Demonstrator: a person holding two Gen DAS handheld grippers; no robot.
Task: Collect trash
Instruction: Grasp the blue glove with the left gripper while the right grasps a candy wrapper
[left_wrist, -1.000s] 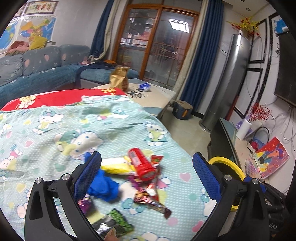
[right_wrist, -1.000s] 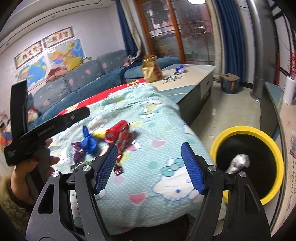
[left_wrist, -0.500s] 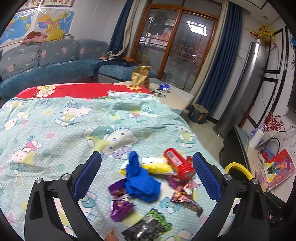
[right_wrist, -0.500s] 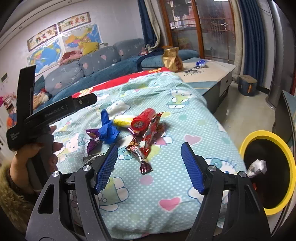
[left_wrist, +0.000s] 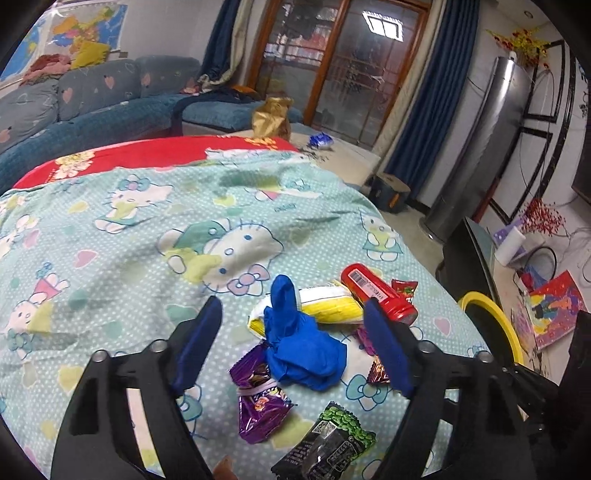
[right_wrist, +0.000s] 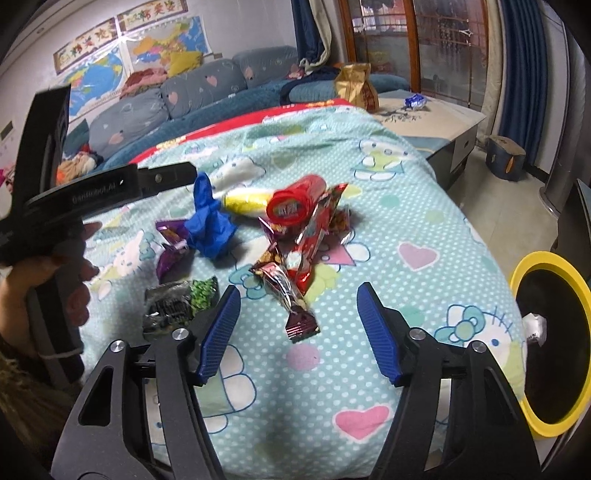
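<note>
A barcode label is seen on the side of the red tube (left_wrist: 376, 295), and white characters too small to be read are printed on its cap in the right wrist view; pale lettering on the black arm of the left gripper (left_wrist: 291, 339) is seen there but is blurred. The trash lies heaped on the cartoon-cat bedspread (left_wrist: 110, 258): a crumpled blue glove (left_wrist: 303, 347) at the centre of the left view, a yellow packet (left_wrist: 325, 310) touching it at 12 o'clock, a purple wrapper (left_wrist: 258, 402) at its 7 o'clock, a black-and-green wrapper (left_wrist: 325, 443) at 6 o'clock. A long dark red wrapper (right_wrist: 284, 288) lies nearest the right gripper (right_wrist: 295, 332). The yellow-rimmed bin (right_wrist: 550, 350) stands on the floor at 3 o'clock of the right view, just beside the bed's edge, with a crumpled white piece (right_wrist: 533, 326) inside. The left gripper's jaws have just been closing and stand apart on either side of the glove, not pressing it. The right gripper's jaws have also been narrowing, stand apart and hold nothing. Bare bedspread is left at 9 o'clock of the heap.
</note>
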